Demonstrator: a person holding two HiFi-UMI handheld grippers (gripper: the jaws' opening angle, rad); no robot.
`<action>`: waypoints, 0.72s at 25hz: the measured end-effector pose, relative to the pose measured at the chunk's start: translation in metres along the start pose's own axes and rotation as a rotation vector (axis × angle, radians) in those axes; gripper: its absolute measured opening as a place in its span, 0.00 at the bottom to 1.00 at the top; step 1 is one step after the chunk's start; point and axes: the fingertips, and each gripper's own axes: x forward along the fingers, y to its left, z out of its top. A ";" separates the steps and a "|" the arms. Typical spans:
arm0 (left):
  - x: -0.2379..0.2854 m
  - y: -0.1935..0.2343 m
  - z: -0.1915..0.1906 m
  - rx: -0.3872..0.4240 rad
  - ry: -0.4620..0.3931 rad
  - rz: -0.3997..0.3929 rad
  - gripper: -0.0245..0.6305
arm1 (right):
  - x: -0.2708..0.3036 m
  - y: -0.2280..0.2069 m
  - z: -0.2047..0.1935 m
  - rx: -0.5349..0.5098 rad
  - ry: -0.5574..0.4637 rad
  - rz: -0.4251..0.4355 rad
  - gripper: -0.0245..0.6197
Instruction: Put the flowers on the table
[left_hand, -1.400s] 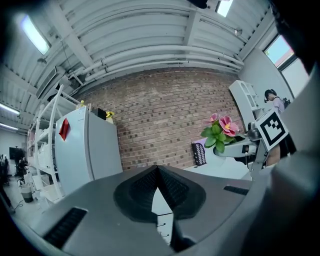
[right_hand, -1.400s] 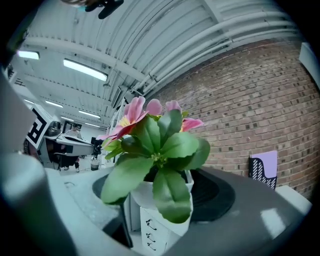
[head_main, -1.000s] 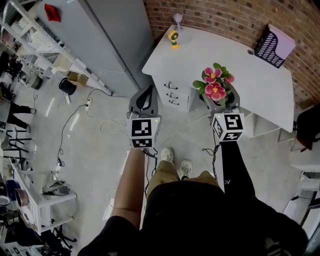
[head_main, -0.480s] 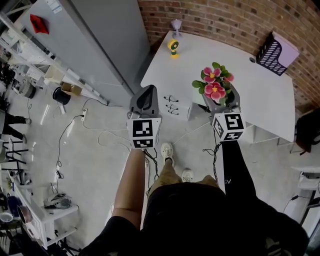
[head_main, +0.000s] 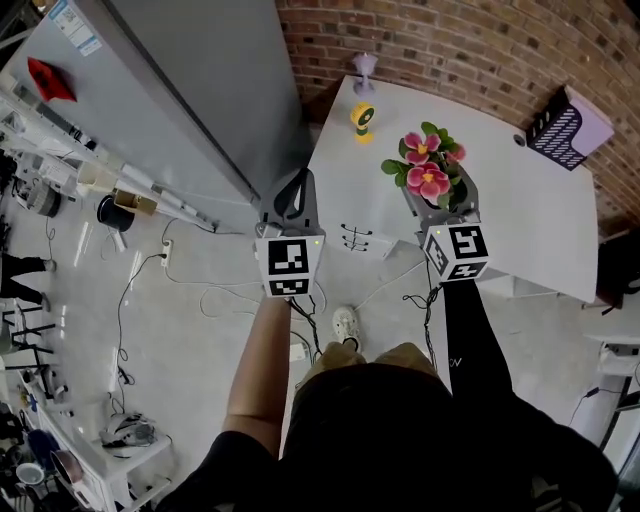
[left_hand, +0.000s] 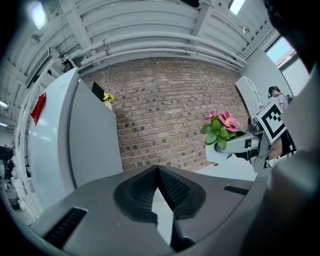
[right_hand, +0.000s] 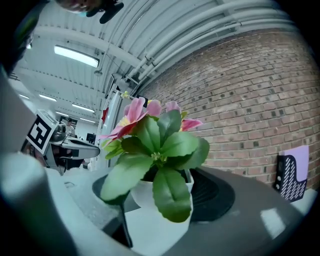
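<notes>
Overhead, the flowers (head_main: 428, 170) are seen pinched in the right gripper (head_main: 437, 203): pink blooms and broad green leaves in a white pot (head_main: 438, 205). In the right gripper view the white pot (right_hand: 159, 220) is clamped between the two jaws, one against each side, and the flowers (right_hand: 152, 142) are held upright and fill the middle of that view. The pot is carried off the table (head_main: 510, 205), and in the head view it is seen against the near part of the white top. Whether it is directly over the top cannot be told.

The left gripper (head_main: 293, 185) is held out to the left of the table, over the floor (head_main: 200, 330). In its own view the left gripper (left_hand: 157, 169) is shown with the jaws pressed together at the tips, and nothing is gripped between them. The flowers (left_hand: 221, 126) and the right gripper (left_hand: 246, 145) are caught at the right of that view, in front of a brick wall (left_hand: 165, 110).

On the far side of the table a small yellow object (head_main: 362, 118) is set near the wall, and a black perforated holder (head_main: 558, 130) is placed at the far right corner. Drawers (head_main: 355, 240) are fitted under the near edge. A tall grey cabinet (head_main: 190, 90) is stood to the left, cables (head_main: 215, 290) are strewn on the floor, and one shoe (head_main: 345, 325) is seen below the grippers.
</notes>
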 end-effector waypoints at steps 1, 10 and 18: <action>0.006 0.006 -0.001 0.001 -0.001 -0.006 0.05 | 0.008 0.002 0.000 0.002 -0.001 -0.003 0.57; 0.045 0.045 -0.012 0.004 -0.011 -0.034 0.05 | 0.058 0.014 -0.004 0.015 -0.015 -0.019 0.57; 0.060 0.050 -0.023 -0.010 0.002 -0.039 0.05 | 0.077 0.014 -0.008 0.021 -0.018 0.001 0.57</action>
